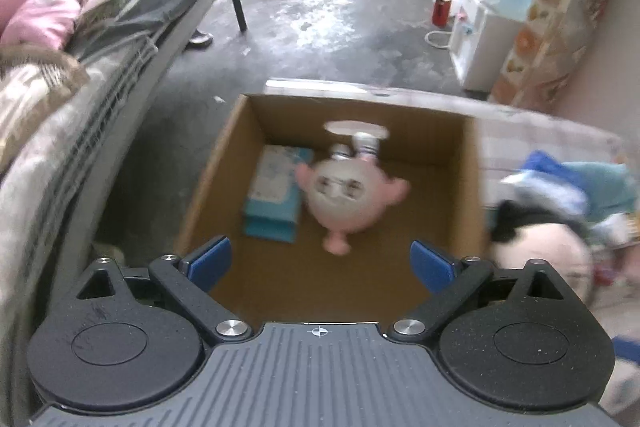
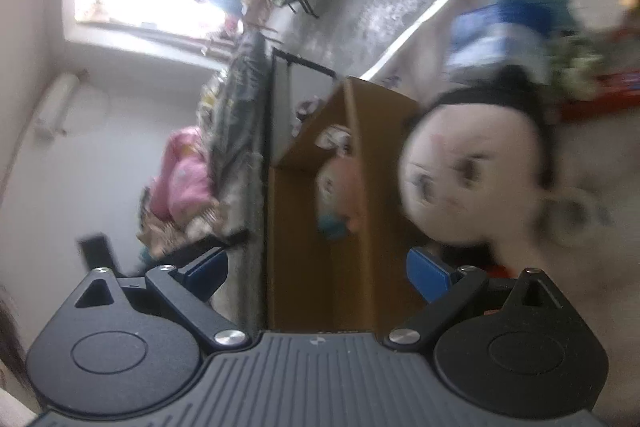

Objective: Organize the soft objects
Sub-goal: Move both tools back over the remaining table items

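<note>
While the left gripper (image 1: 320, 263) hangs over the open cardboard box (image 1: 472, 187) with its blue pads spread wide and nothing between them, a pink plush toy (image 1: 344, 195) lies inside beside a light-blue tissue pack (image 1: 276, 187). Equally wide apart and empty, the right gripper (image 2: 318, 269) sits near a black-haired doll head (image 2: 476, 163) just outside the box.

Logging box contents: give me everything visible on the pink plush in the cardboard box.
The pink plush is round-bodied and soft-looking, with a pale face panel, small dark eyes, stubby pink arms and a pink foot or tail toward the camera. A white tag and striped bits show at its far end. It lies on the floor of the open cardboard box, beside a light blue packet, seemingly touching it. Neither pair of tongs holds it. Motion blur hides finer detail.
</note>
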